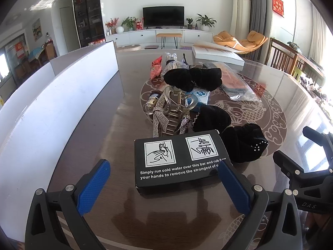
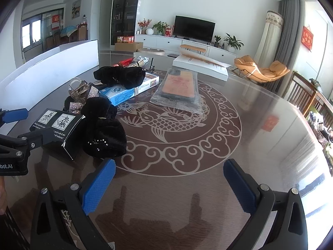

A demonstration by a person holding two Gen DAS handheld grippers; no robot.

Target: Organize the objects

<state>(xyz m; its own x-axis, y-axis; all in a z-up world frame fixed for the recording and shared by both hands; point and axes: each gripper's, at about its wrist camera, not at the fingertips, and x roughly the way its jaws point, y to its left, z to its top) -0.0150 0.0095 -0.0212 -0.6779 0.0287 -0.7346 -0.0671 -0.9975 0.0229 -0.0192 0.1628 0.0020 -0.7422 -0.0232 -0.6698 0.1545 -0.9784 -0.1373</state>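
So the black box [image 1: 180,158] sits on the desk [image 1: 108,129], partly between the left tool's [image 1: 164,182] wide-open blue pads, right pad overlapping its near corner. Can't tell if anything actually touches. Just behind it there's a rhinestone hair claw [image 1: 172,112] and black scrunchies [image 1: 243,143]. Right tool [image 2: 169,184] hangs wide open over bare desk, box well off to its left.

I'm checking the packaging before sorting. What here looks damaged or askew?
The black box nearest the left gripper has its end flap sprung open on the side facing the black scrunchie, seen in the right wrist view. The box looks slightly tilted, though its underside is hidden. Nothing looks spilled.
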